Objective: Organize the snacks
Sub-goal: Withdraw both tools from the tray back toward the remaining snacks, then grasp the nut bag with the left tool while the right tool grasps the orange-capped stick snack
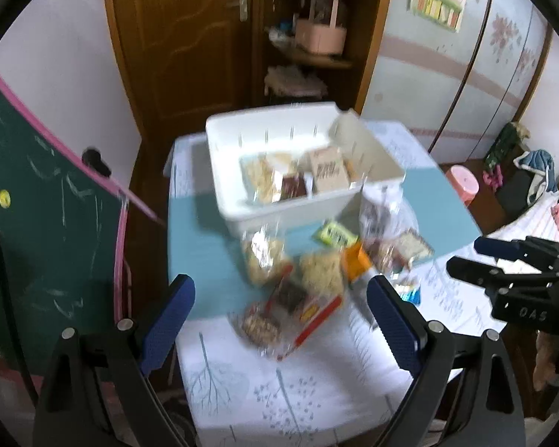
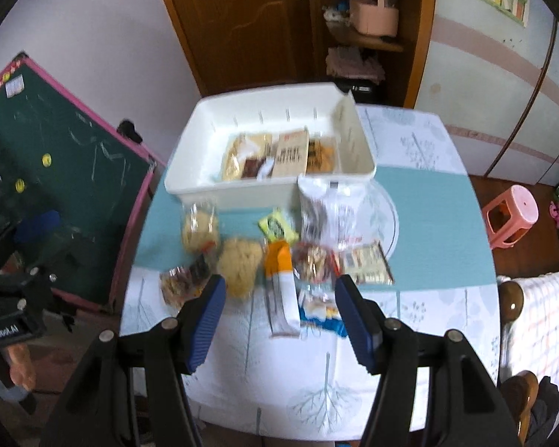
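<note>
A white plastic bin (image 1: 279, 208) (image 2: 242, 192) stands at the far side of the table with several snack packs inside. In front of it lie loose snacks: clear bags of yellow cakes (image 1: 262, 257) (image 2: 238, 264), a green packet (image 1: 335, 234) (image 2: 277, 227), an orange-and-white bar (image 2: 281, 287), a big white bag (image 2: 329, 205) and a flat wafer pack (image 2: 367, 264). My left gripper (image 1: 281, 311) hangs open above the near snacks, nothing between its fingers. My right gripper (image 2: 279, 318) is open too, over the orange-and-white bar, holding nothing.
The round table (image 2: 316, 391) wears a white-and-teal cloth. A green chalkboard (image 1: 44, 223) (image 2: 67, 171) leans at the left. A pink stool (image 2: 512, 212) stands on the floor at the right, a wooden chair (image 2: 518, 335) beside the table. Door and shelf lie behind.
</note>
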Demonstrator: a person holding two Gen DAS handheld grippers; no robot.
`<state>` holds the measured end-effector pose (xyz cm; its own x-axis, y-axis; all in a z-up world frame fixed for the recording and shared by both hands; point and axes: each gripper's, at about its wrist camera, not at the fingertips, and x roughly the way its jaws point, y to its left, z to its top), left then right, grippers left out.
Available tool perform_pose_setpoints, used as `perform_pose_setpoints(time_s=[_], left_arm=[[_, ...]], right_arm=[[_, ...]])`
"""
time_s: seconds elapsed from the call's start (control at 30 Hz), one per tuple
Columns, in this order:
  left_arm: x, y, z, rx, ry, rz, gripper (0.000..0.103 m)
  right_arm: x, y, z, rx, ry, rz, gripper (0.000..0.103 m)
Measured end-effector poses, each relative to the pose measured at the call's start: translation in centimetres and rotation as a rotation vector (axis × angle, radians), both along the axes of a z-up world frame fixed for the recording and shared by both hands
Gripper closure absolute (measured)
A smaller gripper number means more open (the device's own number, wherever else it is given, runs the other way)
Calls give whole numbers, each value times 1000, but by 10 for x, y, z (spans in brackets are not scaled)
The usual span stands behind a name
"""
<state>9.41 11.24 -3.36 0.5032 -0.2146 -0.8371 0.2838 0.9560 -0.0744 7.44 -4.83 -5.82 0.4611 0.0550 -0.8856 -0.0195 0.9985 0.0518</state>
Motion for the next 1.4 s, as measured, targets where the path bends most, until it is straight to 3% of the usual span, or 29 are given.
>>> perform_pose_setpoints(time_s=[0.3,0.57,0.7,0.83,0.93,1.03,1.23,1.4], left_arm=[[-1,13,-86,9,188,29,10],[18,41,-161,-50,382,210,11],[29,43,-178,-67,423,251,20],[39,38,-194,-62,461,273,40],[43,35,-202,-92,485,296,43],[48,29,-209,-77,495,310,45],[49,19,-211,-20,475,328,51],[40,12,-209,-15,457,355,54]], right_arm=[[-2,-4,-55,6,77,10,42],[17,-4,-101,7,158,72,42],[29,-4,-123,3,192,107,42],[43,-2,-138,0,218,139,42],[52,0,-148,-4,233,158,44],[60,6,-156,-10,255,189,58],[63,17,-169,7,275,250,76],[59,23,-169,23,265,279,82]])
